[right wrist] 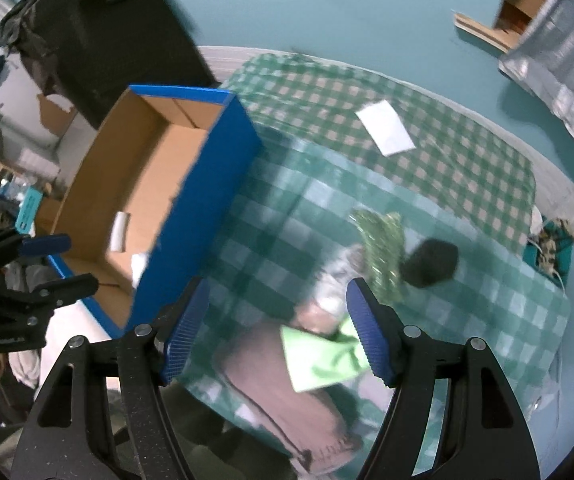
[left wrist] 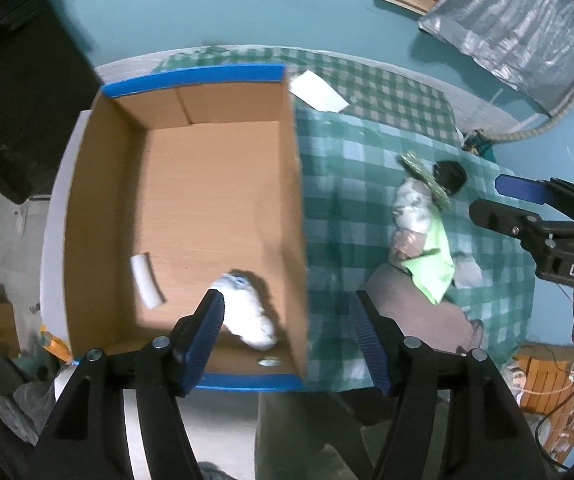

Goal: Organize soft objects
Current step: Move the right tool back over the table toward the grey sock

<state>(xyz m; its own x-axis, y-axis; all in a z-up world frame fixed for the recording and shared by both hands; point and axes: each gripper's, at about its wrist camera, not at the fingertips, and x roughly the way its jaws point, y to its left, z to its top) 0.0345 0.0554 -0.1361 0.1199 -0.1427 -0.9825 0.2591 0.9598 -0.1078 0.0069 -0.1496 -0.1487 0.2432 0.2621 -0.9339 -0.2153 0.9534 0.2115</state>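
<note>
The pile of soft items (right wrist: pixel 347 320) is seen on the checked worktop (right wrist: pixel 467 184), at twelve o'clock from the right gripper (right wrist: pixel 277 324), whose jaws stand apart and empty; the left gripper (left wrist: pixel 287 334), likewise agape, is held over the cardboard box (left wrist: pixel 99 184).

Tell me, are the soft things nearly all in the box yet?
Only just started. One fluffy white soft item already lies inside the blue-edged cardboard box. Nothing is in hand: the left tongs and right tongs are both open and empty. Left on the green checked tablecloth: a bright green cloth, a brownish folded fabric, a dark round soft lump and a pale crumpled bundle.
</note>
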